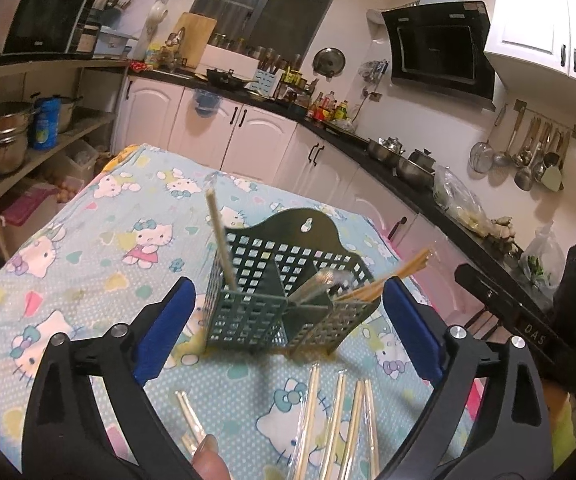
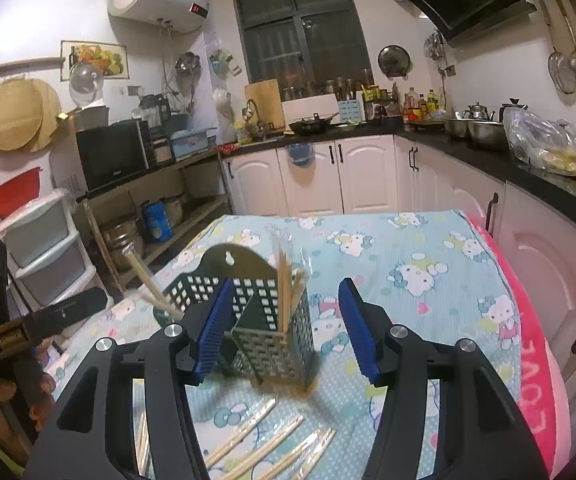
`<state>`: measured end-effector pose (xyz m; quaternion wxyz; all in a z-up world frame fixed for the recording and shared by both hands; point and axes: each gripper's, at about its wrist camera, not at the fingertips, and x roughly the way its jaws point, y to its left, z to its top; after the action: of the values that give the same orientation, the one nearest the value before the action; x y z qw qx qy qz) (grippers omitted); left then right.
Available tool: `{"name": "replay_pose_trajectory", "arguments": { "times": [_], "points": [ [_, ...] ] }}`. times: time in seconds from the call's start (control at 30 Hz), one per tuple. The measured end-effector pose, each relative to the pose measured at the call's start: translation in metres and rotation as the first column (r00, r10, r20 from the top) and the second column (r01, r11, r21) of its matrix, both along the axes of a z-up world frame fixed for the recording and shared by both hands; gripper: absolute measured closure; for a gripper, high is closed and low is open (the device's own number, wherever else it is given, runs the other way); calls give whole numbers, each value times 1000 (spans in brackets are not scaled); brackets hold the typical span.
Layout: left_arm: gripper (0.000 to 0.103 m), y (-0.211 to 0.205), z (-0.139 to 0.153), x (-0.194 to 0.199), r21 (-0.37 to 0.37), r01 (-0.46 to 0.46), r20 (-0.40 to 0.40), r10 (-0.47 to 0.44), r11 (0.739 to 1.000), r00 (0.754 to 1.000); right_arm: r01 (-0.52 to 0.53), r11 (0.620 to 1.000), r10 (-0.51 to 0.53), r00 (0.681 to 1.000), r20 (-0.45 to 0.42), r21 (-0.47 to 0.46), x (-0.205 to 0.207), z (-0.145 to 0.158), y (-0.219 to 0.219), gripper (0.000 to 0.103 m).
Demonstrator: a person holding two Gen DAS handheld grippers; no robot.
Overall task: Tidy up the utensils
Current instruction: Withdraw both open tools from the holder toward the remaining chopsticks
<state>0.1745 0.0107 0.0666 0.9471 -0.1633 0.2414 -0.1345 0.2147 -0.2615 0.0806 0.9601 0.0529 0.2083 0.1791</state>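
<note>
two grippers hover over the table, both spread and holding nothing. from the left gripper (image 1: 288, 328), the green holder (image 1: 288, 300) stands between its fingers, chopsticks (image 1: 335, 428) lying loose nearer. from the right gripper (image 2: 284, 332), wrapped chopsticks (image 2: 288, 292) stand upright inside the holder (image 2: 264, 320) on the hello kitty cloth (image 2: 427, 280).

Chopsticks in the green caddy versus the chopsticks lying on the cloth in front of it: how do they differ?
The caddy chopsticks stand on end, leaning in the caddy; the cloth chopsticks lie flat on the cloth. The caddy ones are split between two compartments; the cloth ones lie loose in a rough row. Both sets are pale wooden sticks, some in clear wrappers.
</note>
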Motion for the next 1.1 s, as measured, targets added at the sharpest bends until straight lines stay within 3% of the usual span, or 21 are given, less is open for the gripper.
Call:
{"name": "replay_pose_trajectory", "arguments": {
  "times": [0.67,1.1],
  "points": [
    [16,30,-29,-29,-8,-43,-76,42,999,996,-47,998,43,995,-93,-42,-32,-35,14,50],
    [16,36,-56,-35,3,-41,-149,41,999,988,-73,996,61,978,-201,-53,-34,-70,21,50]
  ]
}}
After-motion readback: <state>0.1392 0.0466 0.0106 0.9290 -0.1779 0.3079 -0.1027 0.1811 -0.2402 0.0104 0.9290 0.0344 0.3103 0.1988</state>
